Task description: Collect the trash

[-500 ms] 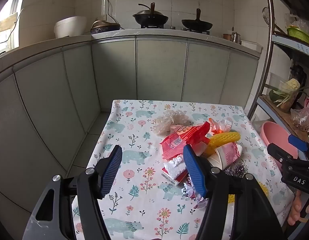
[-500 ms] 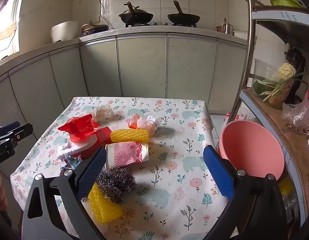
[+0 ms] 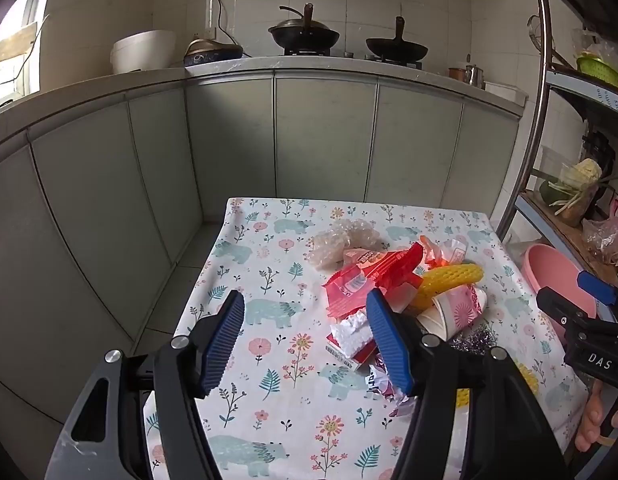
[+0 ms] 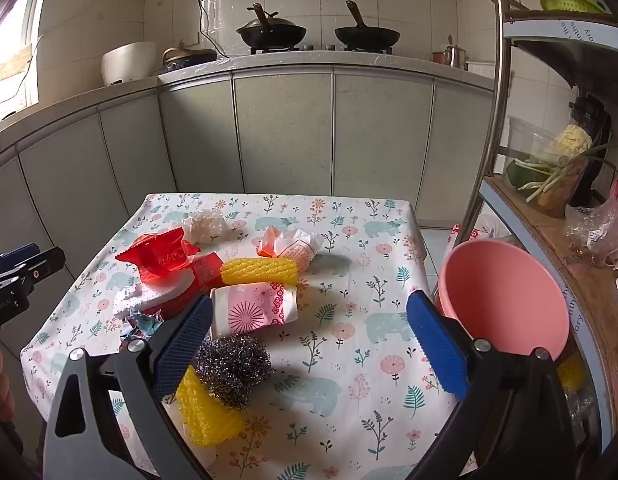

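crinkling red wrapper (image 4: 161,256) beside ribbed yellow foam net (image 4: 260,271), wiry scourer (image 4: 233,364).

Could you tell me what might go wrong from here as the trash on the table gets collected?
1. The pink basin sits off the table's right edge, so light pieces could drop to the floor on the way over.
2. The trash is heaped: pulling the red wrapper may drag the white foam piece beneath it.
3. The steel scrubber touches the yellow mesh sleeve; the open right tool might snag both.
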`<action>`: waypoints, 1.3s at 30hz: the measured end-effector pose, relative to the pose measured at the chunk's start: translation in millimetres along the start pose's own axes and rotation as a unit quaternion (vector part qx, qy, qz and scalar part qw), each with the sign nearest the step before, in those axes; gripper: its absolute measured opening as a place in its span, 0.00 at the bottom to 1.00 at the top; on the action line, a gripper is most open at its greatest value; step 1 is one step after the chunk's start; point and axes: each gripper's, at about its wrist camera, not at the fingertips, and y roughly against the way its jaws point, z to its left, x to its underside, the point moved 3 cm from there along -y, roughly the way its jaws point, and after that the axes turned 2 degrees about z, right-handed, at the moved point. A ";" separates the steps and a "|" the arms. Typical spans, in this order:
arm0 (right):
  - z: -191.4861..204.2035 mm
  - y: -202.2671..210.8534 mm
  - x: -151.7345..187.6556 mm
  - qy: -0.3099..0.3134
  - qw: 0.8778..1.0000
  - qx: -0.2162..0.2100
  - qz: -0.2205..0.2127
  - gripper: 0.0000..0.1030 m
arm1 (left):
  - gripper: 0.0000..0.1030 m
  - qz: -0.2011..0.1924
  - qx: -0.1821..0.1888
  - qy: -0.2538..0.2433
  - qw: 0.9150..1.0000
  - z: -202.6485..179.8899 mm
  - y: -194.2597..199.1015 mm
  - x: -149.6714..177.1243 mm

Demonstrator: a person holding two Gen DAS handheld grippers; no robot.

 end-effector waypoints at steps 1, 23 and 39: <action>0.0 0.1 0.0 0.000 1.000 0.000 0.000 0.95 | 0.61 0.000 0.000 0.000 1.000 0.0 -0.1 0.1; -0.7 2.2 -1.5 0.001 1.000 0.000 -0.003 0.95 | 0.61 0.001 0.000 0.002 1.000 -0.8 -3.7 1.7; 0.6 3.2 -3.4 0.001 1.000 -0.001 -0.004 0.95 | 0.61 0.000 0.002 0.002 1.000 -1.9 -3.4 2.2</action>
